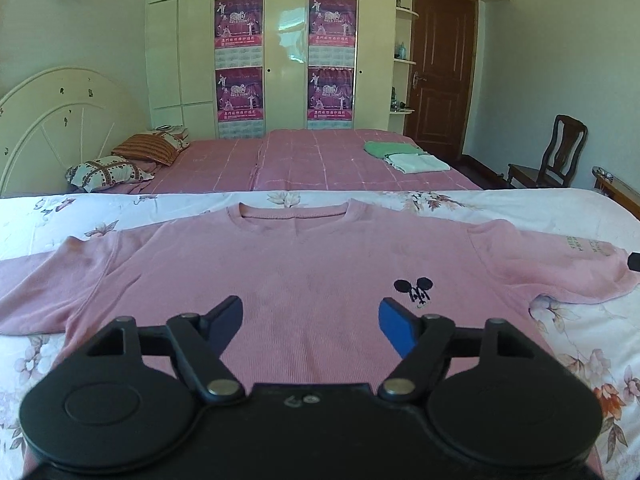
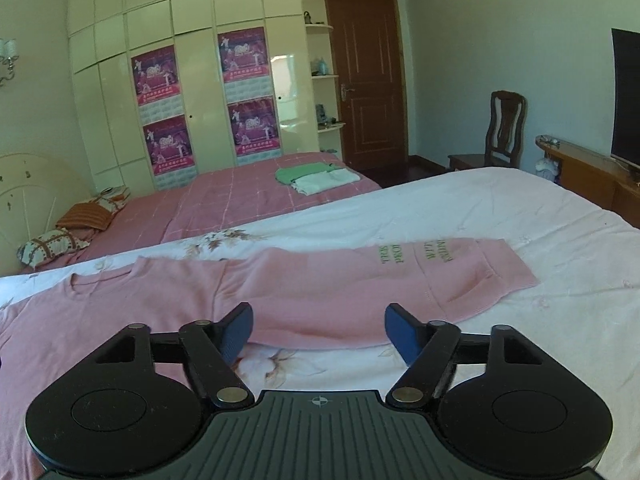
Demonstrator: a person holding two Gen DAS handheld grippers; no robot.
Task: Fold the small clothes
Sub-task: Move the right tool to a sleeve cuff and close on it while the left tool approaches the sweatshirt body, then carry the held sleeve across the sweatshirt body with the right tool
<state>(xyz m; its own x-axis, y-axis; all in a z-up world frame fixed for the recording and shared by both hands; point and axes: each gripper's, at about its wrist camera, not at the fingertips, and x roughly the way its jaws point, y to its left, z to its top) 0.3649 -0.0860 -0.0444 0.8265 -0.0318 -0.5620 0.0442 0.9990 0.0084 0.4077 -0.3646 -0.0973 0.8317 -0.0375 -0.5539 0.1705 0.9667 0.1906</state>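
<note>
Pink sweater [image 1: 304,280] lies flat, front up, on a floral quilt [image 1: 560,208] over the near bed, neckline away from the cams, both sleeves spread out to the sides. Small black mouse-head logo [image 1: 414,289] on the chest.

Left gripper [image 1: 311,312]: jaws apart, nothing between the blue pads. It's over the lower middle of the sweater body, fingers pointing toward the collar. The logo sits just beyond and a bit outside the finger on the right of the view [image 1: 396,326]. No fabric bunched or pinched; can't tell if the tips touch the knit or hang just above it.

Right gripper [image 2: 319,330]: jaws also apart, empty. It's at the sleeve w/ green lettering [image 2: 416,254], which stretches off to the right of that view, cuff end [image 2: 516,268] well beyond the fingers. Lower edge of the sleeve runs across the gap between the pads; below that edge bare quilt shows. Left-of-view finger [image 2: 236,332] is about at the sleeve edge, contact unclear. Sweater body lies off to the left.

Bkgd: 2nd bed w/ pink checked cover [image 1: 320,160], folded green and white clothes [image 1: 404,156] on it, well apart from the sweater. Cream wardrobe [image 1: 280,20] w/ posters, brown door [image 2: 368,80], wooden chair [image 2: 504,128].
</note>
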